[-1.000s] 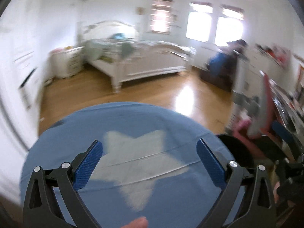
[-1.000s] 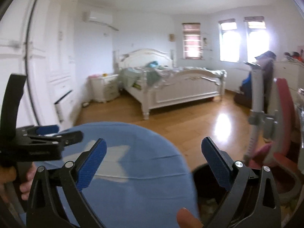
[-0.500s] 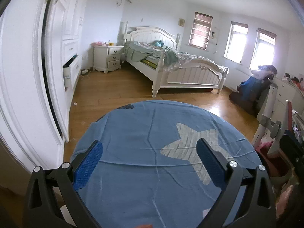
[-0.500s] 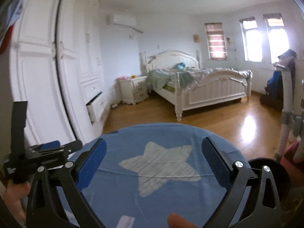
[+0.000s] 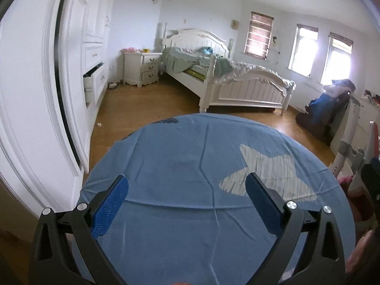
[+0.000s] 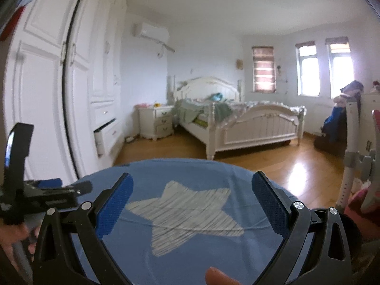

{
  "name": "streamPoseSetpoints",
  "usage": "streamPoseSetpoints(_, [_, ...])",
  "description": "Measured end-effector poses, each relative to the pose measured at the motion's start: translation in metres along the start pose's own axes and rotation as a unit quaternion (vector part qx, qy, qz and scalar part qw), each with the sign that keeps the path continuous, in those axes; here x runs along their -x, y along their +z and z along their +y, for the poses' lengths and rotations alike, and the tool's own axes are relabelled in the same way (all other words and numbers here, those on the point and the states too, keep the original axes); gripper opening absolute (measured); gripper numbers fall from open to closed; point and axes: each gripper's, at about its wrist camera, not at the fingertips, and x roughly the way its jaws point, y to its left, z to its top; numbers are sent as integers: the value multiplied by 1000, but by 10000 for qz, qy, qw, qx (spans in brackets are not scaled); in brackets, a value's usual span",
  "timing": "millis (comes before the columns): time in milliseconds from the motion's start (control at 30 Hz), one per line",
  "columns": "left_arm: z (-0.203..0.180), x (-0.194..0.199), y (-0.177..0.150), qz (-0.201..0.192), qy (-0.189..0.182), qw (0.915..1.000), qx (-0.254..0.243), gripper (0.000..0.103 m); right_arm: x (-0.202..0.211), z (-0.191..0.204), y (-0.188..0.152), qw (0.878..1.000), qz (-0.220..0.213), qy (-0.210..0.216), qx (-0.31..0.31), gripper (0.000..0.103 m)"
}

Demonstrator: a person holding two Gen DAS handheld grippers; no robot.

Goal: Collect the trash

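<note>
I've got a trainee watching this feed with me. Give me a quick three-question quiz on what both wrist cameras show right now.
1. True or false: the left tongs are shut on a piece of trash.
2. Multiple choice: the pale star printed on the round blue cloth-covered surface lies, in the right wrist view, (A) between the open right tongs, (B) wholly outside them, (C) under the white wooden bed.
3. Fill in: the white wardrobe's one drawer stands ____.

Key: 1 false, both tongs are open and hold nothing. 2 A. 3 open, pulled partly out.
</note>
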Motion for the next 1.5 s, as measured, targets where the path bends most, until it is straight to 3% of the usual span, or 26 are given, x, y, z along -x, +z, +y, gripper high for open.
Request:
streamPoseSetpoints(400, [-2,-8,-2,241,21,9997,16,98,-1,-28,-3,9970,16,-62,-777,98])
streamPoseSetpoints(767, [-13,4,-2,-75,97,9999,-95,98,4,-25,-2,9983,-59,-32,-578,98])
streamPoseSetpoints(1500, [-19,1,-3,-66,167,9998,-110,98,4,-21,-1,9988,-23,-64,-479,98])
